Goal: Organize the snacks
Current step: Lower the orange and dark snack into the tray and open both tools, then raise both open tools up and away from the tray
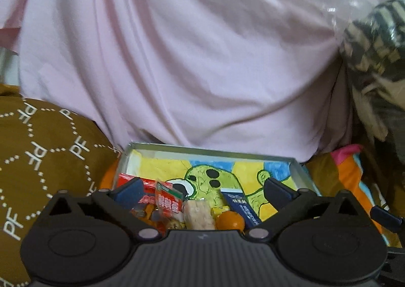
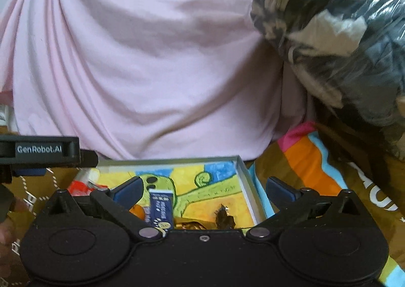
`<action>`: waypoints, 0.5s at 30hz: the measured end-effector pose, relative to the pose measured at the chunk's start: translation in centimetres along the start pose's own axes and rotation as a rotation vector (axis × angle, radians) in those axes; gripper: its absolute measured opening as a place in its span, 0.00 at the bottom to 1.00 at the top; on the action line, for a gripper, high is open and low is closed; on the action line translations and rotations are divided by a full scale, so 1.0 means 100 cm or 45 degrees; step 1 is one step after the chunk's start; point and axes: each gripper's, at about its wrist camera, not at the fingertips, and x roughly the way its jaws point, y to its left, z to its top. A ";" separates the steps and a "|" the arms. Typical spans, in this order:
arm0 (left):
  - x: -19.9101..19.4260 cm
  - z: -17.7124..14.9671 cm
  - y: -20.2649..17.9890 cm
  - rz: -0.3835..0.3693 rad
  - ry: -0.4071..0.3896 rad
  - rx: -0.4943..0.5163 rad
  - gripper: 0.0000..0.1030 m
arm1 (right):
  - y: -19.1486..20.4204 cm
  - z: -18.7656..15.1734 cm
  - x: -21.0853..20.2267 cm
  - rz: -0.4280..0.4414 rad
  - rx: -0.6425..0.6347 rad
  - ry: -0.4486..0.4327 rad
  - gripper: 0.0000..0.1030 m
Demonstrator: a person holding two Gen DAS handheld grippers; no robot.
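Observation:
A shallow grey-rimmed box (image 1: 210,150) with a yellow and green cartoon drawing inside holds the snacks. In the left wrist view I see a red packet (image 1: 168,199), a pale bar (image 1: 198,213), an orange fruit (image 1: 230,220) and a dark blue packet (image 1: 243,207). My left gripper (image 1: 202,192) is open and empty above them. In the right wrist view the box (image 2: 244,173) holds the blue packet (image 2: 162,207) and a gold-wrapped brown snack (image 2: 222,218). My right gripper (image 2: 205,189) is open and empty over the box.
Pink cloth (image 1: 189,59) hangs right behind the box. A brown cushion with white letters (image 1: 43,147) lies left. A plastic bag of dark patterned fabric (image 2: 341,34) bulges at the right. A striped colourful cloth (image 2: 303,165) lies under the box. The left gripper's body (image 2: 38,150) shows at the left edge.

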 end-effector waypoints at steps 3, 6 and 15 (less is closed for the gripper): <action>-0.017 0.003 0.000 0.018 -0.009 0.004 1.00 | 0.001 0.004 -0.017 0.009 0.008 -0.030 0.99; -0.035 0.004 0.000 0.066 -0.020 0.052 1.00 | 0.002 0.005 -0.032 0.008 0.025 -0.053 0.99; -0.093 -0.002 0.016 0.185 -0.103 0.103 1.00 | 0.012 0.006 -0.079 0.045 0.032 -0.119 0.99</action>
